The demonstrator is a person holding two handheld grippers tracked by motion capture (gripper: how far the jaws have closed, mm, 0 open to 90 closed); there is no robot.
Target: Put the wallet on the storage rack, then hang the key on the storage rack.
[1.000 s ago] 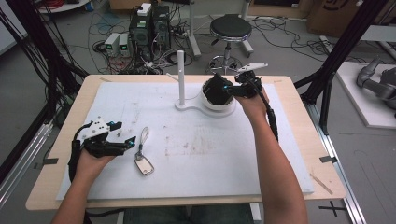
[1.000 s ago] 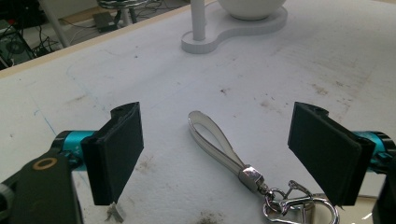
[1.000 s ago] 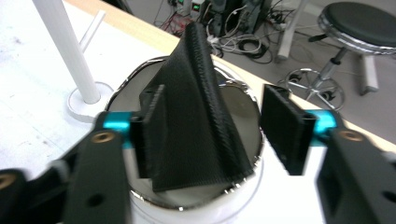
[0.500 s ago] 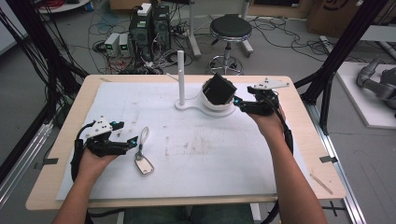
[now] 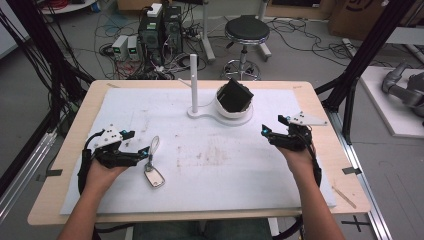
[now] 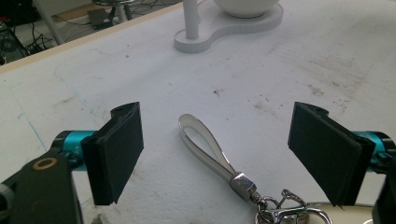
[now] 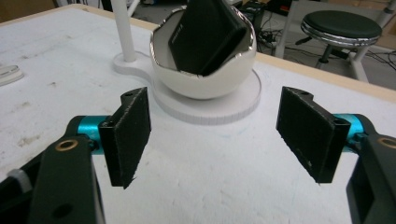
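A black wallet-like case (image 5: 236, 95) (image 7: 208, 35) stands tilted in the white bowl (image 5: 225, 109) (image 7: 205, 81) of a white stand with an upright post (image 5: 193, 82). My right gripper (image 5: 265, 132) (image 7: 219, 135) is open and empty, in front of and to the right of the bowl, well apart from it. A car key fob (image 5: 154, 177) with a pale strap loop (image 5: 153, 145) (image 6: 205, 142) lies on the white mat at the left. My left gripper (image 5: 145, 154) (image 6: 219, 154) is open, low over the mat, its jaws on either side of the strap without touching it.
The stand's flat base (image 6: 224, 35) lies beyond the strap. A white mat (image 5: 215, 165) covers the wooden table (image 5: 340, 165). Behind the table are a stool (image 5: 246, 30), computers and cables on the floor. Black frame legs stand at both sides.
My right gripper has drawn back from the bowl toward the front right, leaving the black case in the bowl. The left gripper has barely moved.
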